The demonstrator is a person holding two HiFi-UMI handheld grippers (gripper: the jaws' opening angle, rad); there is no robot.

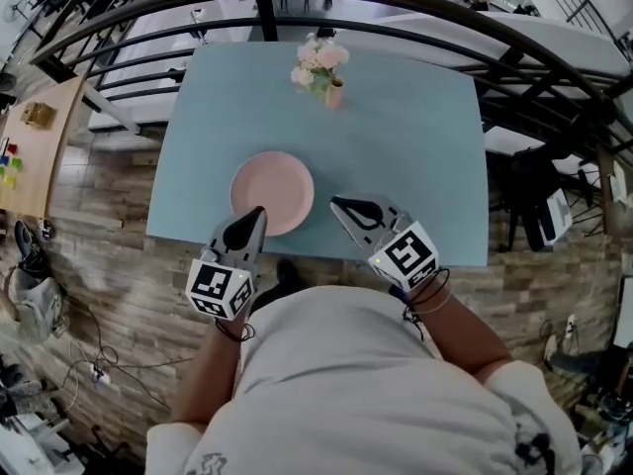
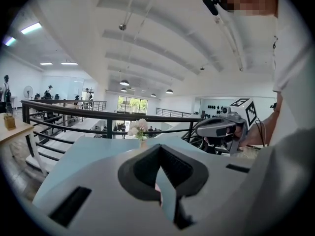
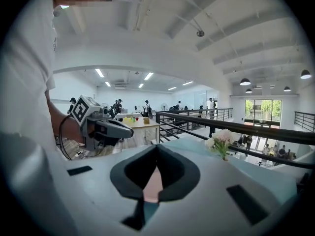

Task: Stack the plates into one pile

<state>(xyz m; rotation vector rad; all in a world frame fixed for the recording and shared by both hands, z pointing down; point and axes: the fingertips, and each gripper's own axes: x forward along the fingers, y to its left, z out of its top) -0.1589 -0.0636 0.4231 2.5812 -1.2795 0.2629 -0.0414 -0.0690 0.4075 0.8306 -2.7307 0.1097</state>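
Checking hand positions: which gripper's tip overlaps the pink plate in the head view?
The left gripper: its tip covers the near rim of the pink plate; the right gripper sits over bare table beside it.

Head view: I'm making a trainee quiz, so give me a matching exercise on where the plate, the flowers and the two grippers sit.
1 pink plate
2 flowers
3 left gripper
4 right gripper

A far side of the table
B tip overlapping the plate's near rim
C lying flat on the table's near side
D tip right of the plate

Pairs: 1-C, 2-A, 3-B, 4-D
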